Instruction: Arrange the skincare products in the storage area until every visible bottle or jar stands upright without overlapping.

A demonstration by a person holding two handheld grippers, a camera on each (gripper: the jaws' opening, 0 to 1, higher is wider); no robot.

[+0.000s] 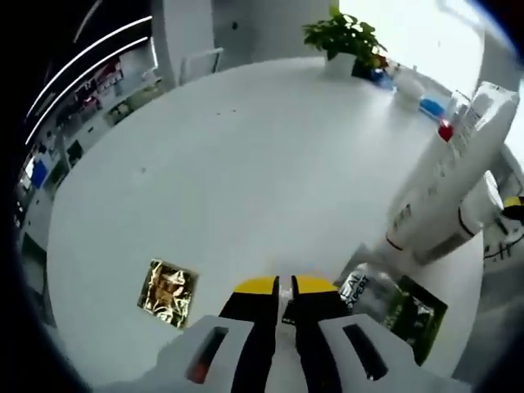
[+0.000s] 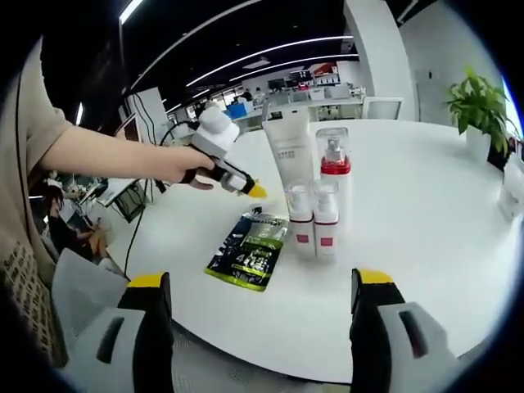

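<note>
White surface (image 1: pixel 246 164): in the left gripper view we see our left gripper (image 1: pixel 284 286) jaws pressed together, gold sachet (image 1: pixel 168 292) left, tube (image 1: pixel 458 176) right | right gripper view: right gripper (image 2: pixel 260 291) jaws spread, empty; 3 pump bottles (image 2: pixel 326 196) upright beside the tube, green sachet (image 2: pixel 250 250) flat.

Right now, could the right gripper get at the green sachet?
Probably yes. The right gripper is open and the green sachet lies flat on the table ahead of it, with nothing between. The bottles stand just beside it.
</note>
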